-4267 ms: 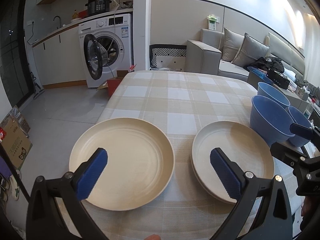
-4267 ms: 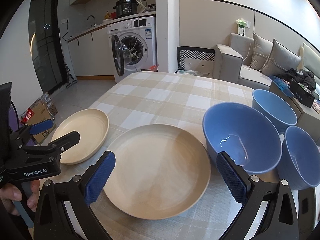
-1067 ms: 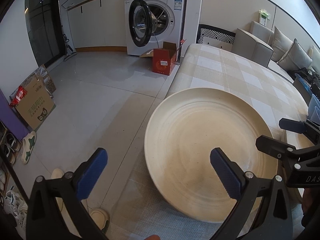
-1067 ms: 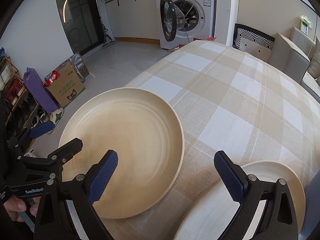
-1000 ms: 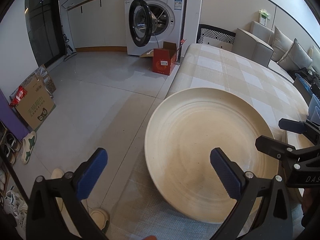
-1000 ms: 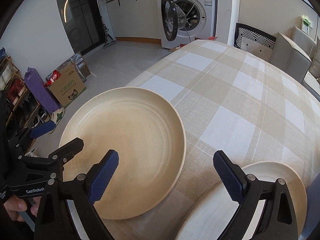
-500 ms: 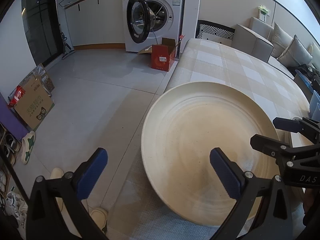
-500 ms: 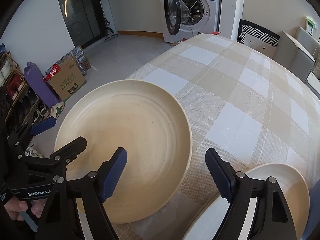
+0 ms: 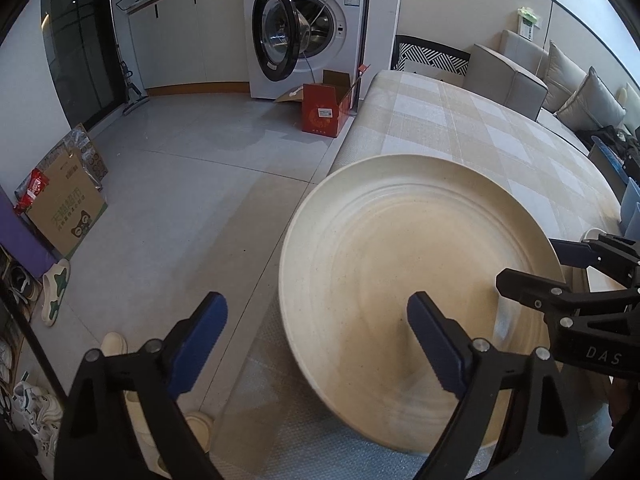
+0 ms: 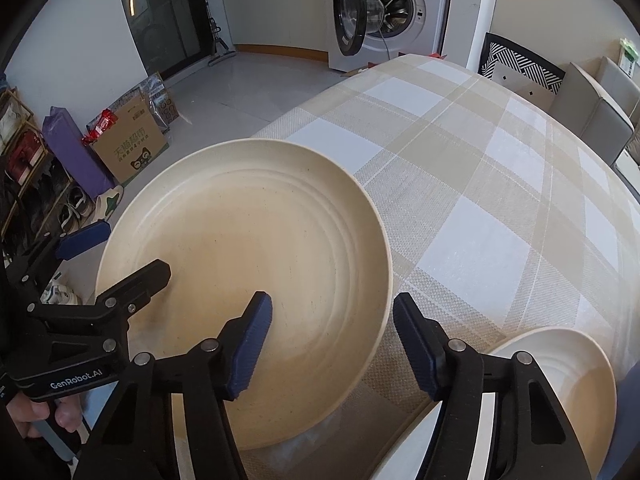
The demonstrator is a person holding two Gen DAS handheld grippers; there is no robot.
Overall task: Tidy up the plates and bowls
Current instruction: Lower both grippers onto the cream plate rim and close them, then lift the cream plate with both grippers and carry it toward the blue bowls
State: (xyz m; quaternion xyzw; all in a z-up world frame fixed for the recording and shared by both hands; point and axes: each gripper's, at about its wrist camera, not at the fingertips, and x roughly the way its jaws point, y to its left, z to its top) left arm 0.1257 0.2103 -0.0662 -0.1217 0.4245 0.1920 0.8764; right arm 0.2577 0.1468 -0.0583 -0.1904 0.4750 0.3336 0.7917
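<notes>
A large cream plate [image 9: 392, 264] [image 10: 248, 280] lies at the left edge of the checked tablecloth [image 10: 480, 184]. My left gripper [image 9: 316, 340] straddles the plate's left rim, with one finger over the plate and the other out over the floor. Its jaws are closing and the pads touch nothing. My right gripper [image 10: 334, 346] straddles the plate's right rim. Its jaws are closing too, with the rim between them and the pads clear of it. Each gripper shows in the other's view: the right gripper [image 9: 552, 266] and the left gripper [image 10: 120, 256]. More cream plates [image 10: 560, 372] lie at the lower right.
Blue bowls [image 9: 632, 208] peek in at the right edge. Beyond the table's left edge the floor holds a red box [image 9: 324, 112], a cardboard box [image 10: 132, 148] and shoes [image 9: 56, 288]. A washing machine [image 9: 304, 28] with its door open and a sofa [image 9: 520, 84] stand behind.
Both pairs of jaws have narrowed, the right pair much more than the left. Both cameras have edged closer to the plate, which looks larger. The plate lies where it was.
</notes>
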